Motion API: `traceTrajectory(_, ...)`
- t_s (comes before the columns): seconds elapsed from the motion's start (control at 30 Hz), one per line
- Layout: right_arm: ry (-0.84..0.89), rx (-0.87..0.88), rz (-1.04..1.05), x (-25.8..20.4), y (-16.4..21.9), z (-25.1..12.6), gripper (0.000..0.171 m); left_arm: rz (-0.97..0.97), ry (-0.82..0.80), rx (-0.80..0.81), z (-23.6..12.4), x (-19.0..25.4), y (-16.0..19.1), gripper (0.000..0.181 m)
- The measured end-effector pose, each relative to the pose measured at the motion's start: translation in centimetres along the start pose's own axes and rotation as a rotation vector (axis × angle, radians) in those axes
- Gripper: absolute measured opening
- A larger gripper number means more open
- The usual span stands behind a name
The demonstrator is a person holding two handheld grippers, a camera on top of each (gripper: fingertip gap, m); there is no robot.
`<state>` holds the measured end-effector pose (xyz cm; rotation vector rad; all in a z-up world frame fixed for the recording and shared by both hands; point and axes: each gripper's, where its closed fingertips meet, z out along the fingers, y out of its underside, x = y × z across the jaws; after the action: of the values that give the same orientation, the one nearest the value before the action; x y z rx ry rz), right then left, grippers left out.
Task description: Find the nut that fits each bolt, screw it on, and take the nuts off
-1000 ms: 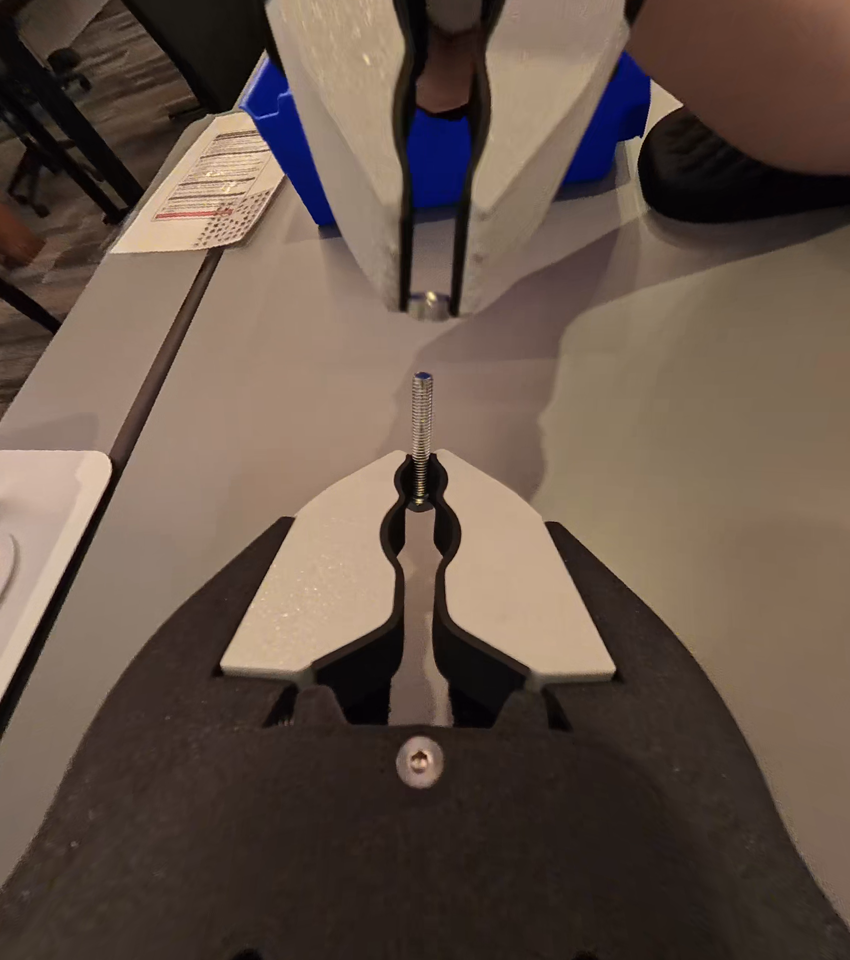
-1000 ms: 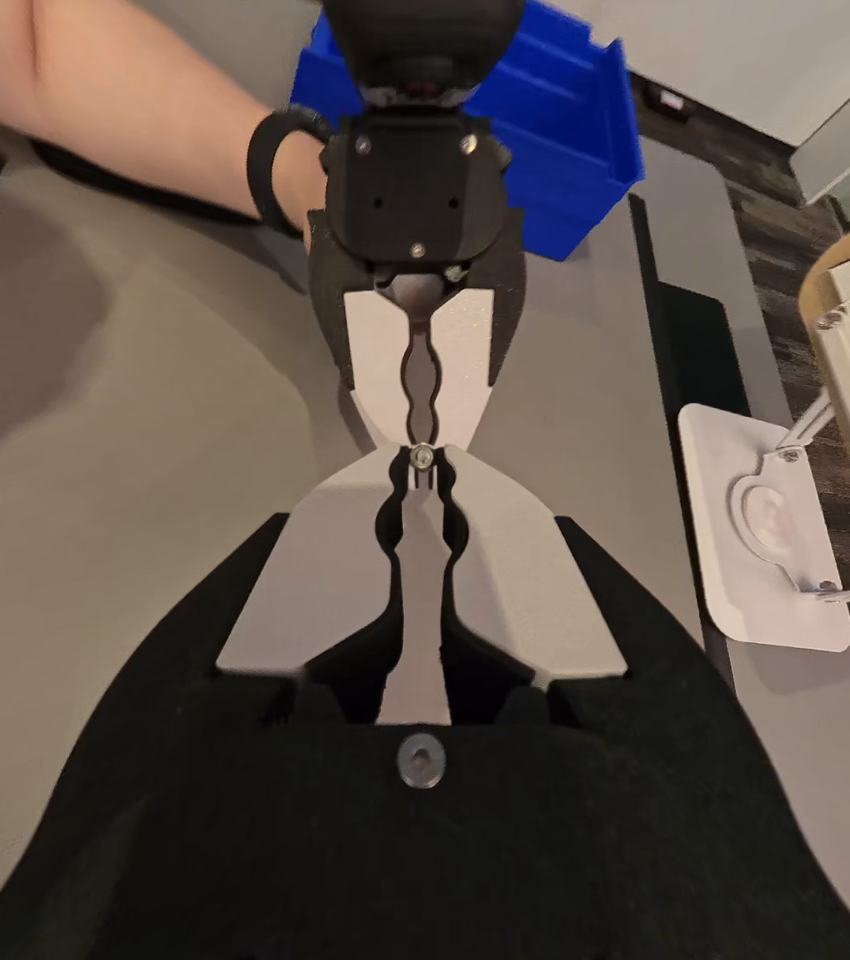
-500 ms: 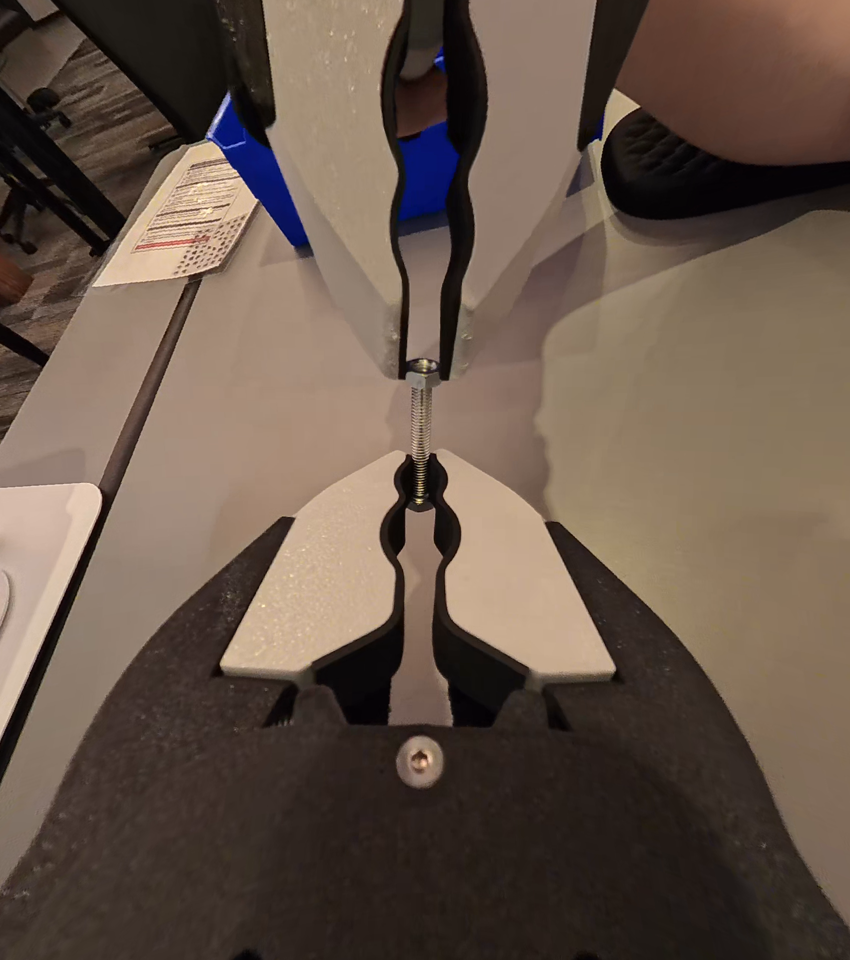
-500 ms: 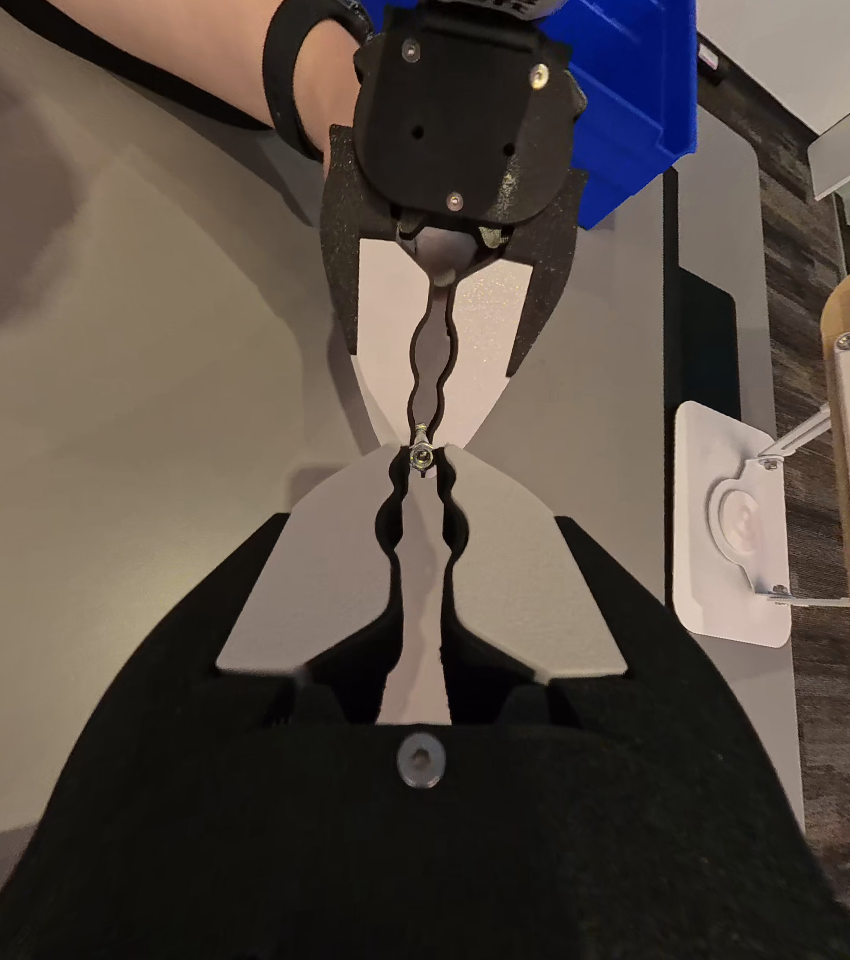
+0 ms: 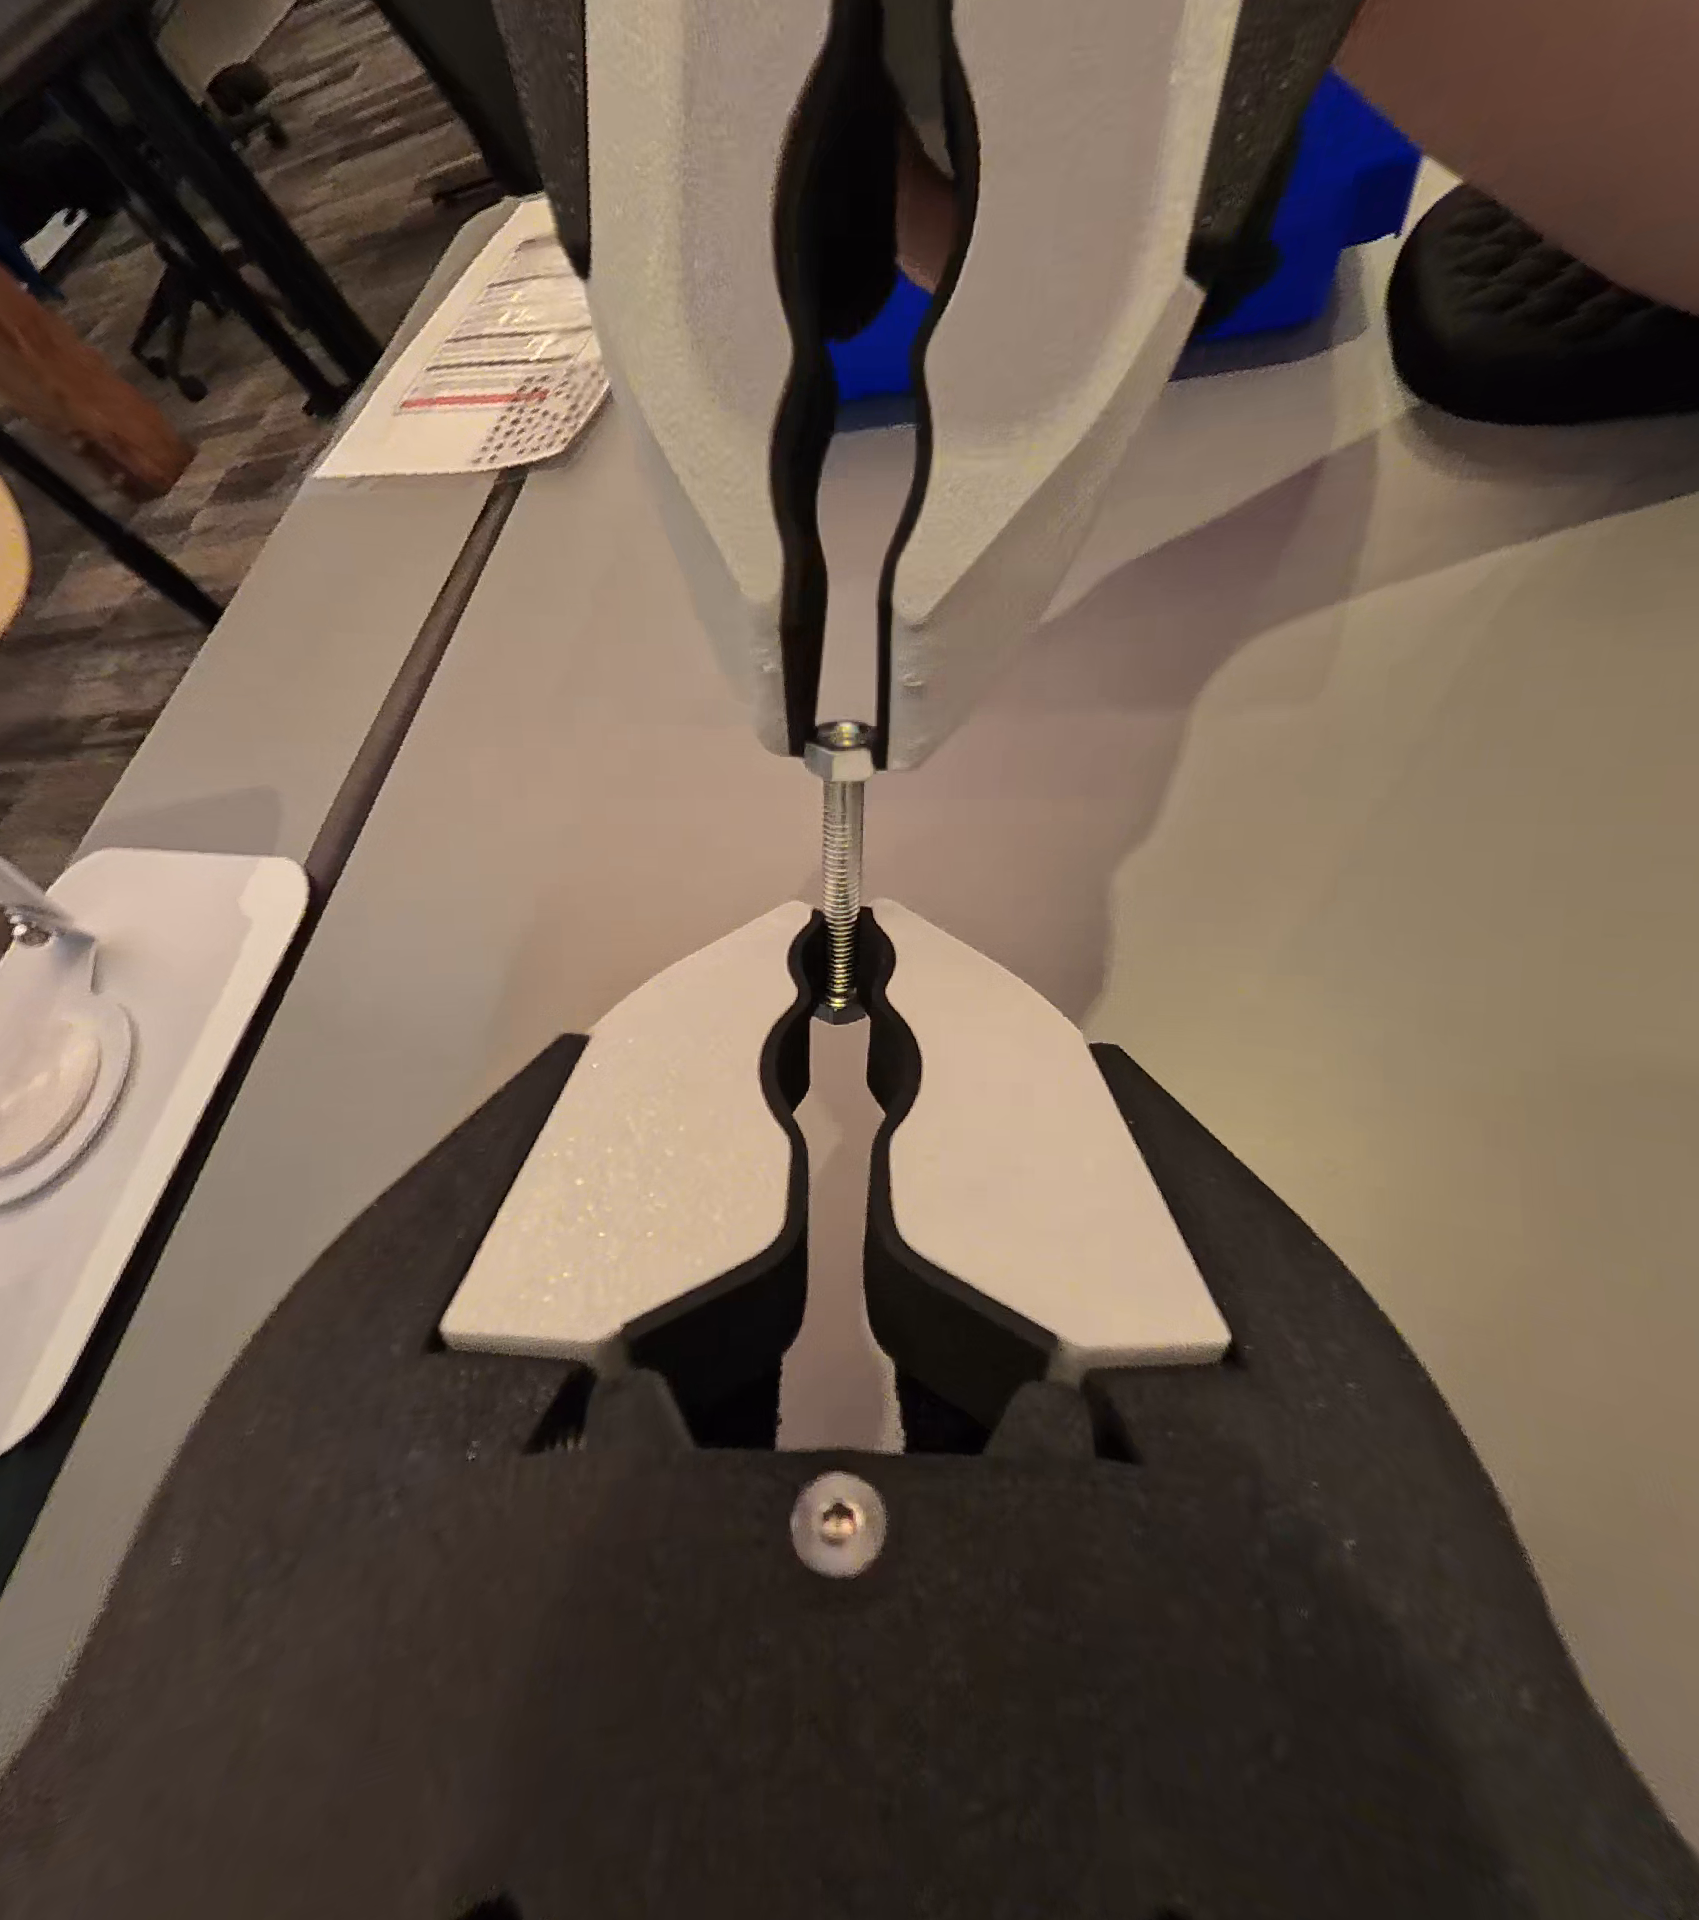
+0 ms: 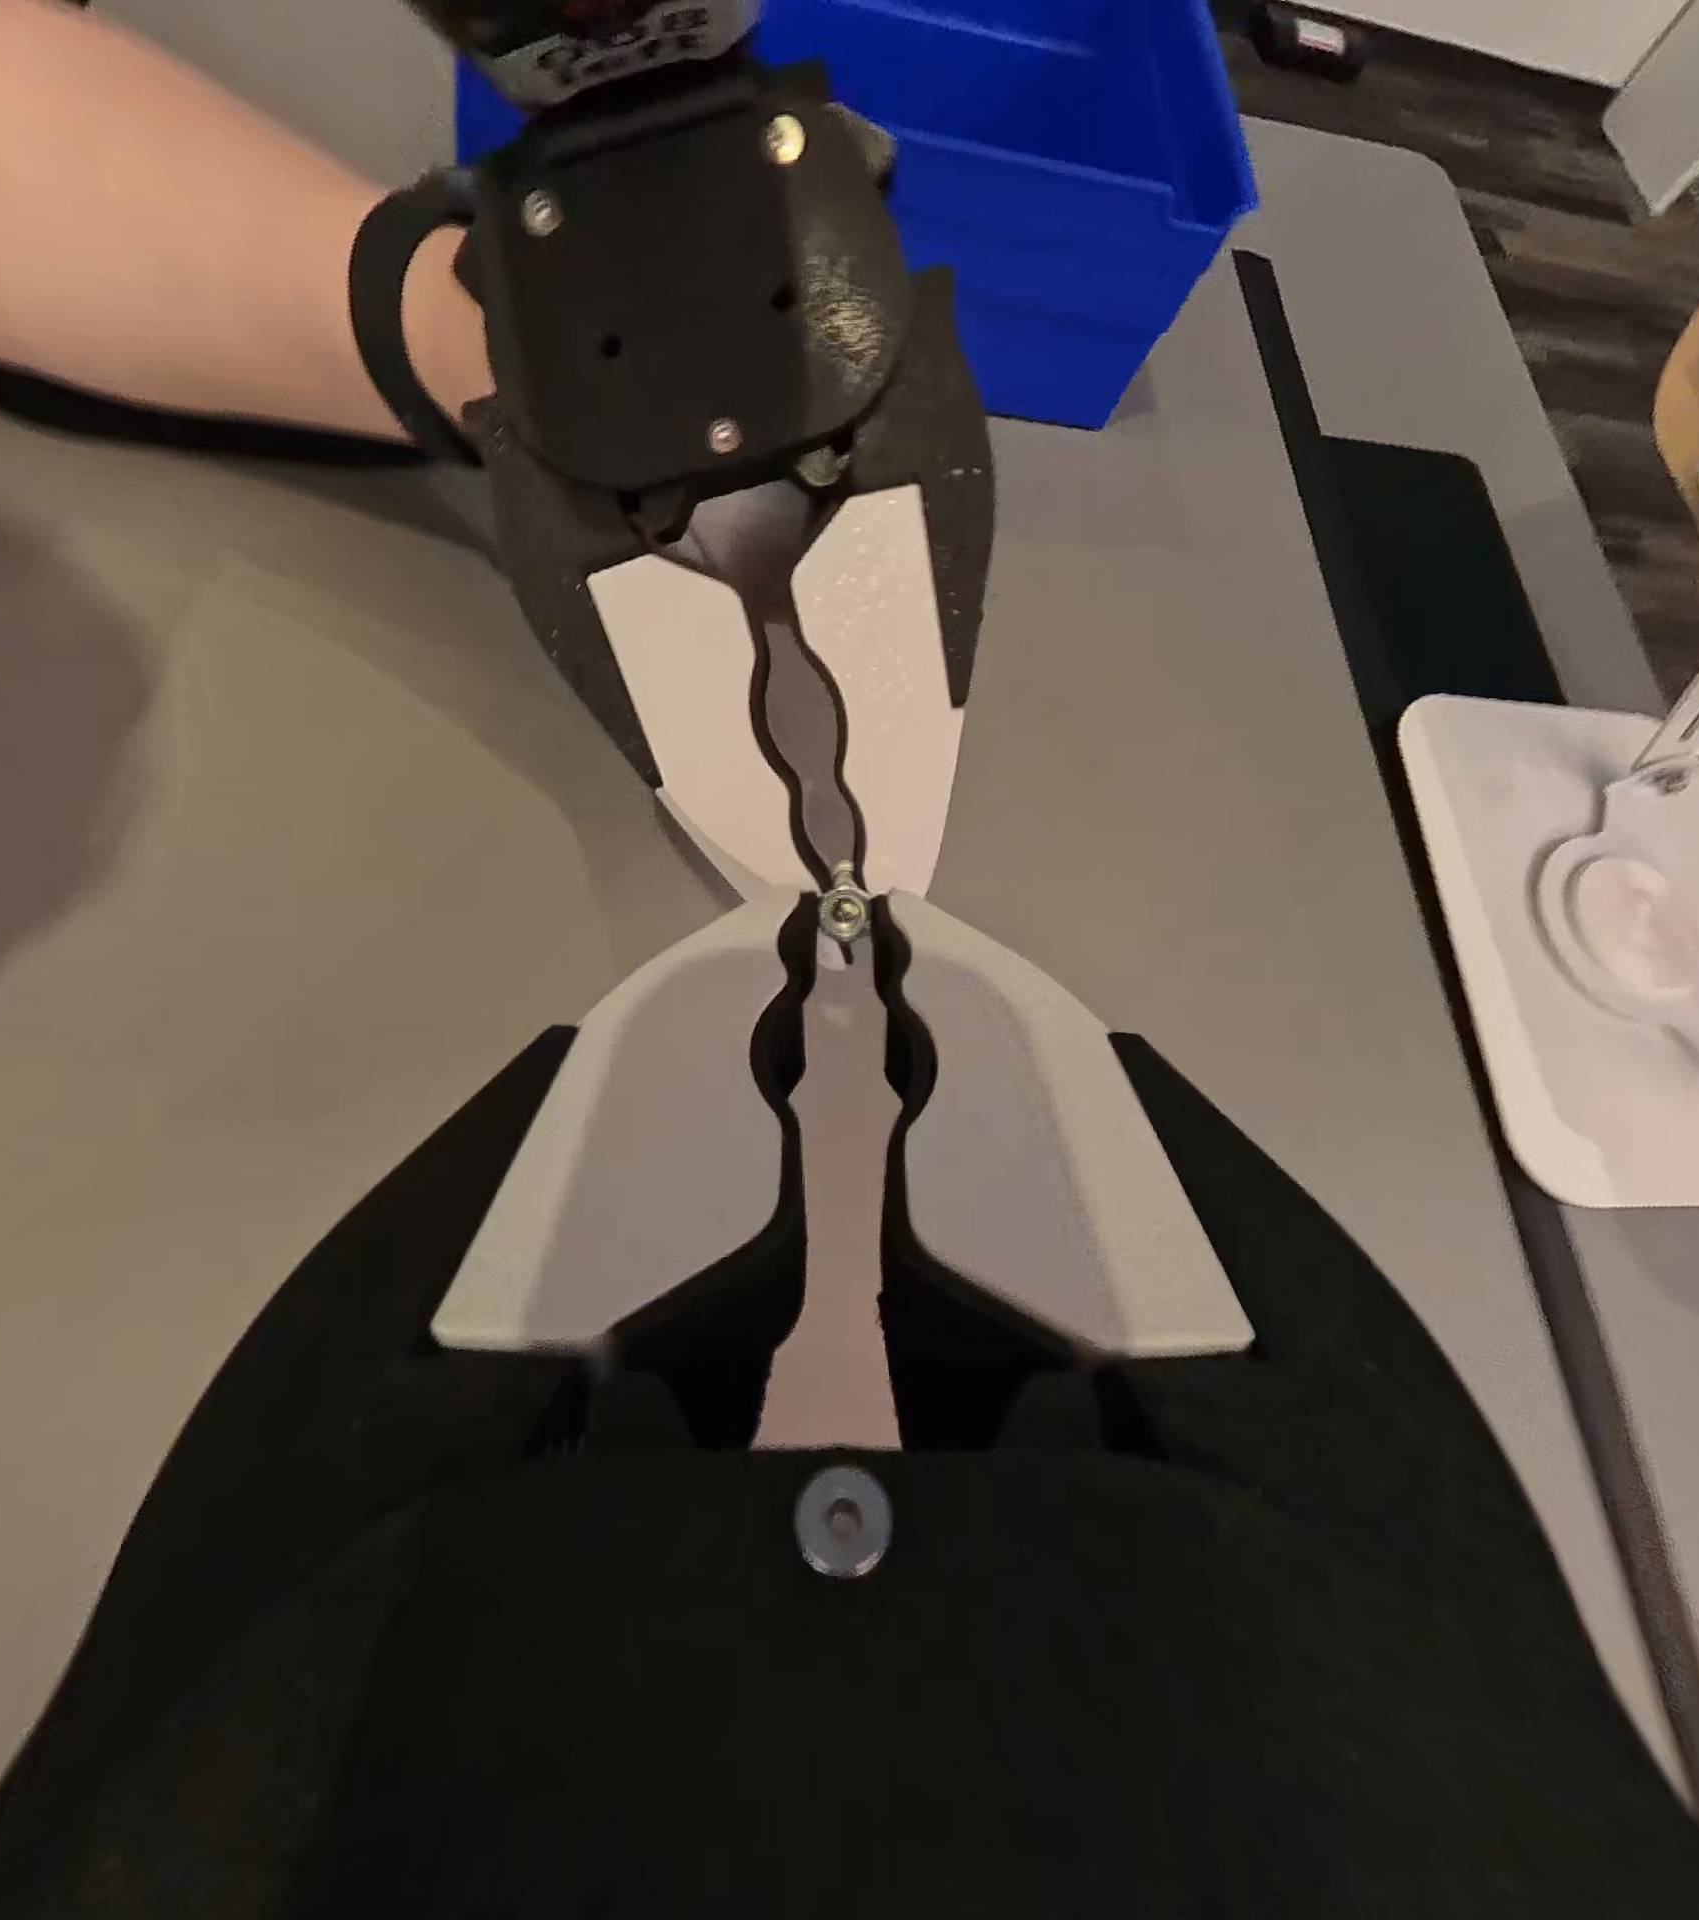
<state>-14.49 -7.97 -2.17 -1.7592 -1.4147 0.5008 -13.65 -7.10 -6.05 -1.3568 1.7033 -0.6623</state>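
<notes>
above the grey table [image 5: 1396, 1039] the left gripper [image 5: 837, 914] clamps the bolt [image 5: 839, 883] by its head so the right gripper [image 5: 837, 743], pinching the nut [image 5: 837, 750], can thread it onto the bolt's tip

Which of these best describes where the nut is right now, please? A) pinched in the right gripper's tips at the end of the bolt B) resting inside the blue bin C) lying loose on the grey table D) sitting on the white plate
A: the nut sits between the right gripper tips, meeting the tip of the bolt that the left gripper holds.
</notes>
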Motion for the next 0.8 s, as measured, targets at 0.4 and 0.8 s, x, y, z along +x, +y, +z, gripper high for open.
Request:
traceTrajectory(0.4,-0.022,0.095,0.498,2.5,0.7,1.9,0.01,-0.03,-0.212,-0.195,0.2,-2.8,2.4,0.004)
traceTrajectory(0.8,-0.066,0.165,0.776,3.1,1.1,2.7,0.01,-0.001,-0.294,-0.281,0.1,-3.6,3.3,0.004)
